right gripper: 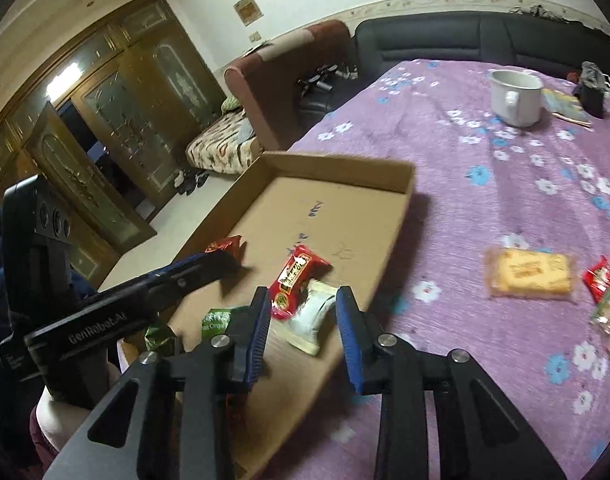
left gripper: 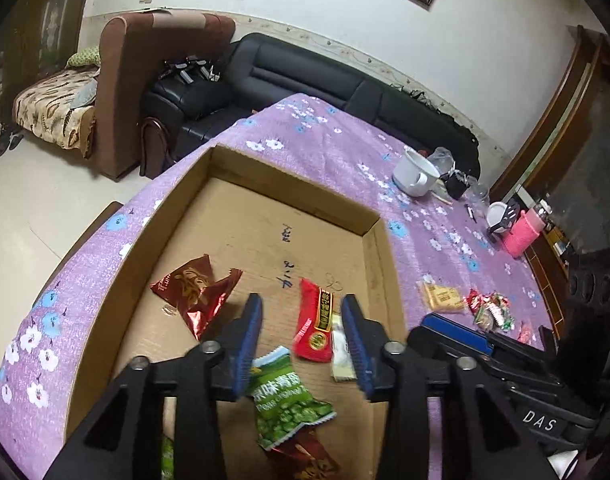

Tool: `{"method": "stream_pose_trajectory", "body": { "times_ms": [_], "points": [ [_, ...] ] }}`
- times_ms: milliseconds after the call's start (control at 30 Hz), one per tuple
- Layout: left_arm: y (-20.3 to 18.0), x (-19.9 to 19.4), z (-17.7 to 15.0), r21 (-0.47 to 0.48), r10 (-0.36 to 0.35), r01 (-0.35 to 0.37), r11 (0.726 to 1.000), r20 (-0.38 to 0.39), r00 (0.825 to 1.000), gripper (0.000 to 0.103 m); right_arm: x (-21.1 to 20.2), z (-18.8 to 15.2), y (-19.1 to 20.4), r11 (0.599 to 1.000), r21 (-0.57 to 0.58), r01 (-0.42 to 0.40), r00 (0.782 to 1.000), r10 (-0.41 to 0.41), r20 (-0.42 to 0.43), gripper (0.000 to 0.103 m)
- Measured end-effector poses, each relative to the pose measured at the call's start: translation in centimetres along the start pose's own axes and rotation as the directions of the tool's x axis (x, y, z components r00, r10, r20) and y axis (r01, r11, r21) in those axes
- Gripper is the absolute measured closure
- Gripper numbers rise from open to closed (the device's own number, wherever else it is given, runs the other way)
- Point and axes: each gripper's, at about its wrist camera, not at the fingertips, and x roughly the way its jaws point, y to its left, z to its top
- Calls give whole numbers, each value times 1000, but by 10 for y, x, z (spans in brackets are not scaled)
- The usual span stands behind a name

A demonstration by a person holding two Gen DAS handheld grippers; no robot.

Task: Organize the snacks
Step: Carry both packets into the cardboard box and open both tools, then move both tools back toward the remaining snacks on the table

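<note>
A shallow cardboard box (left gripper: 177, 216) (right gripper: 337, 162) lies on the purple flowered tablecloth (left gripper: 345, 140). Inside it are a dark red foil packet (left gripper: 193, 288), a bright red packet (left gripper: 315, 320) (right gripper: 297, 280), a white packet (left gripper: 341, 356) (right gripper: 311, 316) and a green pea packet (left gripper: 285, 404). My left gripper (left gripper: 301, 308) hangs open over the red packet, pads clear of it. My right gripper (right gripper: 302, 296) is open above the white packet, which rests on the box floor by the right wall. On the cloth outside lie a yellow biscuit packet (left gripper: 443, 296) (right gripper: 529, 276) and a heap of small candies (left gripper: 491, 308) (right gripper: 603, 284).
A white mug (left gripper: 415, 174) (right gripper: 515, 98) stands at the far side of the table, with a pink holder (left gripper: 521, 232) and small clutter beside it. A black sofa (left gripper: 305, 68) and a brown armchair (left gripper: 145, 80) stand behind the table.
</note>
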Motion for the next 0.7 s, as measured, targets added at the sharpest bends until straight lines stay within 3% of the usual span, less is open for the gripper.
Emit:
{"method": "stream_pose_trajectory", "body": {
  "times_ms": [100, 233, 300, 400, 500, 700],
  "points": [
    [-10, -12, -3, 14, -30, 30, 999, 22, 999, 45, -24, -9, -10, 1000, 16, 19, 999, -20, 40, 68],
    [-36, -29, -11, 66, -77, 71, 995, 88, 993, 23, -62, -22, -31, 997, 50, 61, 992, -67, 110, 64],
    [-53, -30, -15, 87, -107, 99, 991, 88, 990, 21, -84, -30, -44, 993, 64, 95, 984, -104, 148, 62],
    [-81, -25, -23, 104, -214, 210, 972, 36, 976, 21, -114, -44, -65, 985, 97, 146, 970, -162, 180, 57],
    [-109, -16, -34, 105, -329, 331, 938, -40, 944, 21, -140, -58, -85, 971, 128, 203, 956, -224, 188, 57],
    [-160, 0, -58, 199, -312, 339, 919, -156, 937, 21, -177, -84, -129, 940, 223, 259, 934, -302, 190, 56]
  ]
}}
